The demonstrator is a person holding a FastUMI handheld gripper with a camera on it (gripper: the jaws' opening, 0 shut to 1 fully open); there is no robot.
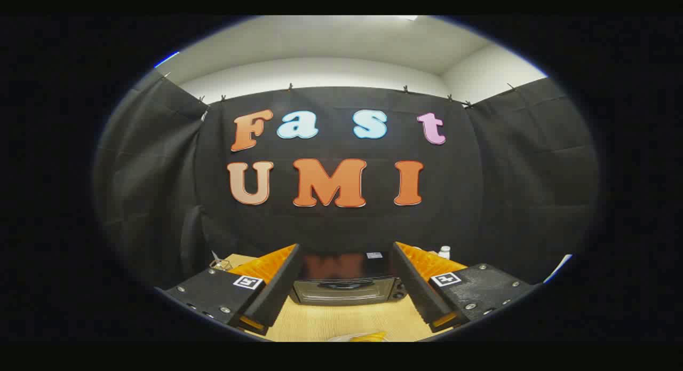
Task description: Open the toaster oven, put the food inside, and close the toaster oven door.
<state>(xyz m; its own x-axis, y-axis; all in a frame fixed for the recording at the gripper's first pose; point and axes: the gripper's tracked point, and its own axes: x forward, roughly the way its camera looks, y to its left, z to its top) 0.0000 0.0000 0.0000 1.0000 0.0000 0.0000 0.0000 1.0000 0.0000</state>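
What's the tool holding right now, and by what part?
Nothing. The tool is open, its fingers spread apart with only air between them; the toaster oven sits beyond them, door shut, on the table.

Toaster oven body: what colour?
Black, with a glossy top, on the toaster oven beyond the open gripper; gripper view.

The gripper [347, 277] is held level, its two fingers [277, 285] spread wide apart, gripping nothing, pointing straight ahead.
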